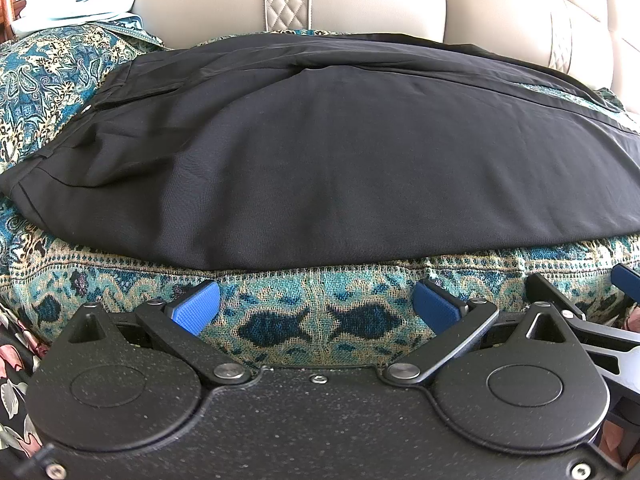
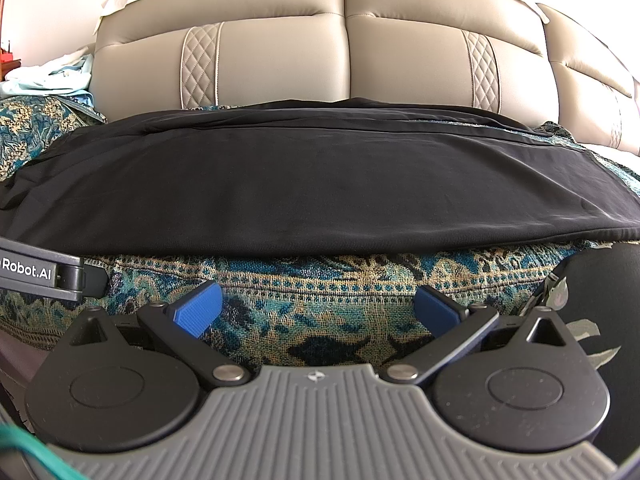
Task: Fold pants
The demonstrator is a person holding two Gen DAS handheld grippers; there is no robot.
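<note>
Black pants (image 1: 320, 160) lie spread flat across a sofa seat covered by a teal patterned throw (image 1: 320, 320). The waistband with a button sits at the left in the left wrist view. In the right wrist view the pants (image 2: 300, 192) stretch from left to right, with the leg ends at the right. My left gripper (image 1: 316, 306) is open, its blue pads just short of the pants' near edge, nothing between them. My right gripper (image 2: 318, 306) is open too, in front of the near edge, over the throw. Part of the right gripper (image 1: 592, 300) shows at the right edge of the left wrist view.
A beige leather sofa back (image 2: 344, 60) rises behind the pants. Light blue cloth (image 2: 48, 76) is piled at the far left. Part of the left tool, labelled Robot.AI (image 2: 40, 272), enters at the left. Floral dark fabric (image 1: 16, 360) shows at the lower left.
</note>
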